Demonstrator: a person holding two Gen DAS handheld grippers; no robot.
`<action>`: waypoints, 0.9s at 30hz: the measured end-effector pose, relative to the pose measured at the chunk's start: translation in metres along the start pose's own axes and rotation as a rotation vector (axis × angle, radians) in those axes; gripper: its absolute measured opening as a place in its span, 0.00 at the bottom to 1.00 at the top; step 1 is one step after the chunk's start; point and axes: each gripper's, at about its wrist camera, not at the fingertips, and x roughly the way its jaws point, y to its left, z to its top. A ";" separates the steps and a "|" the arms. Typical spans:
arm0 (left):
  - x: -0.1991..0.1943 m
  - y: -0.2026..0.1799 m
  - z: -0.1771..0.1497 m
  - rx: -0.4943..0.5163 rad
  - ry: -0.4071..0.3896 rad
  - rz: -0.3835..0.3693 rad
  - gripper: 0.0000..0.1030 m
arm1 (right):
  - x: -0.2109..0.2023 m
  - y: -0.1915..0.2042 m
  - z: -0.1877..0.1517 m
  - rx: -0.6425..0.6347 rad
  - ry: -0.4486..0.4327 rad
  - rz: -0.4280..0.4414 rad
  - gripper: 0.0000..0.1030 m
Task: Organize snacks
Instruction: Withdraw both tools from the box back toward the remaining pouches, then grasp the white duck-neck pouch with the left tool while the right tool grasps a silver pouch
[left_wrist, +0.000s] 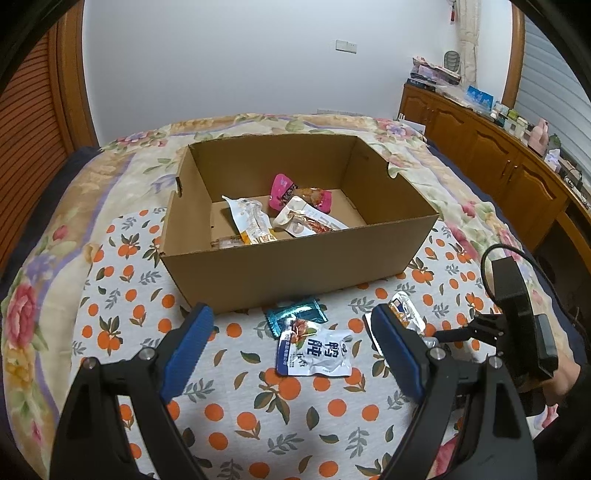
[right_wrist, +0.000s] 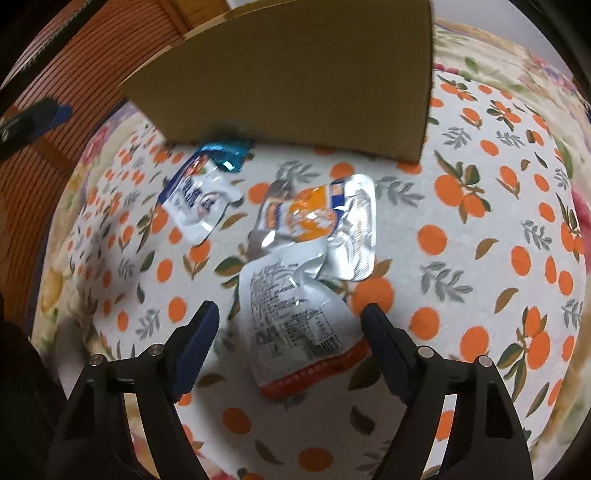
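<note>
Four snack packets lie loose on the orange-print cloth in front of the cardboard box, and several more already sit inside it — a pink pouch at the back, pale wrappers nearer the front wall. In the left wrist view the left gripper hangs over the cloth with its jaws spread wide and nothing between them; the white-and-blue packet lies just beyond its tips, with the teal packet at 12 o'clock from that, touching it. The right gripper (seen in its own view) tilts steeply down over the white label-side packet, jaws apart on either side of it, pads not pressing. At 12 o'clock from that packet lies the silver-and-orange packet, overlapping its top edge.
</note>
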 end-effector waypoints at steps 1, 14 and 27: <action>0.000 0.000 0.000 0.001 0.001 0.001 0.85 | 0.001 0.003 0.000 -0.008 0.004 -0.003 0.78; 0.007 -0.002 -0.002 0.014 0.018 0.015 0.85 | 0.017 0.027 -0.002 -0.171 -0.022 -0.207 0.78; 0.016 0.001 -0.005 0.002 0.038 0.021 0.85 | 0.012 0.027 -0.007 -0.138 -0.009 -0.253 0.61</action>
